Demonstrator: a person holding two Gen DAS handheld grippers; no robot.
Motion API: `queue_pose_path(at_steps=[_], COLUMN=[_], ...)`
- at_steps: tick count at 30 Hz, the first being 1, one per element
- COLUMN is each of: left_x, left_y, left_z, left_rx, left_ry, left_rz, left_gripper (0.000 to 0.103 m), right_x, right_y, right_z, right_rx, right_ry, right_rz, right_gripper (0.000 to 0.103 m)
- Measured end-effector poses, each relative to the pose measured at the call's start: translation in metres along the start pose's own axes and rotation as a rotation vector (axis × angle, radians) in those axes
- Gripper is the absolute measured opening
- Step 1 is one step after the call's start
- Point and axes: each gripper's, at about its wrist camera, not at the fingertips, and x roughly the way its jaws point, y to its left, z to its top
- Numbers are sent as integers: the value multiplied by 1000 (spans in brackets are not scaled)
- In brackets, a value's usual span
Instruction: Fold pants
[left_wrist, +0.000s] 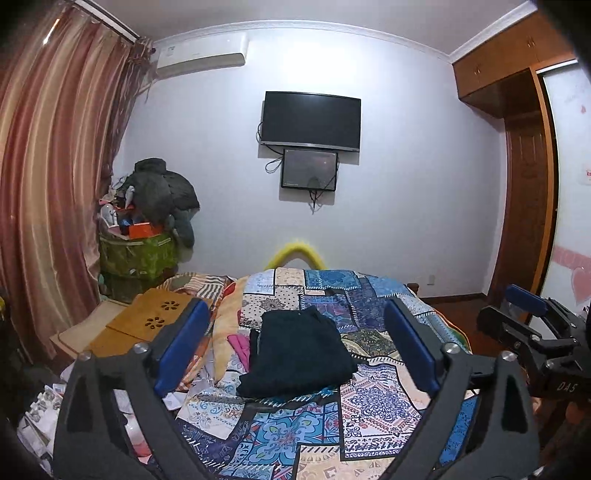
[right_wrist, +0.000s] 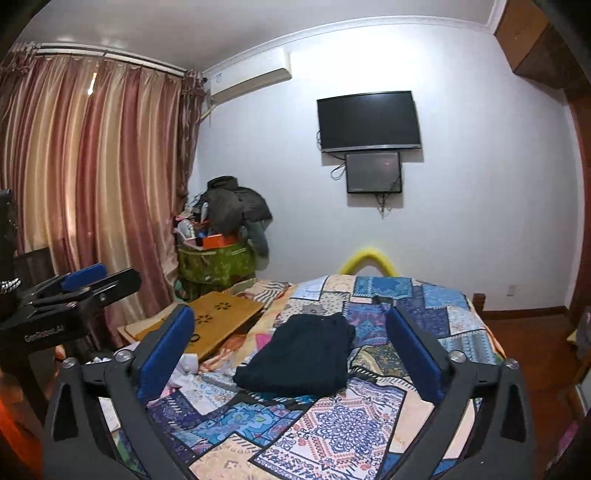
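Both grippers' jaws spread wide, level above folded pants (left_wrist: 297, 352).

Both wrist views above bed (left_wrist: 373, 402), wallward (shared: pants (left_wrist: 295, 354)).

Pants (left_wrist: 297, 354) on bed (left_wrist: 373, 402), wooden tray (left_wrist: 155, 317) left, television (left_wrist: 311, 122) behind

A white wall (left_wrist: 406, 184) carried a dark television (left_wrist: 311, 121) at twelve o'clock, striped curtains (left_wrist: 55, 166) hung at nine, and a patchwork bedspread (left_wrist: 369, 406) covered the bed at six.
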Motion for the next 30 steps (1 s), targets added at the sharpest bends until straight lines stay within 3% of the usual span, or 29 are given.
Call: queue_pose_path(at_steps=[30], left_x=[6], left_y=[4], left_z=[-12], left_rx=[-38], left_ry=[37], left_rz=[-5], left_gripper=[103], right_x=[-11], right_y=[5], right_z=[-8], right_rx=[2], right_ry=[25], right_rz=[-27], right_gripper=[103])
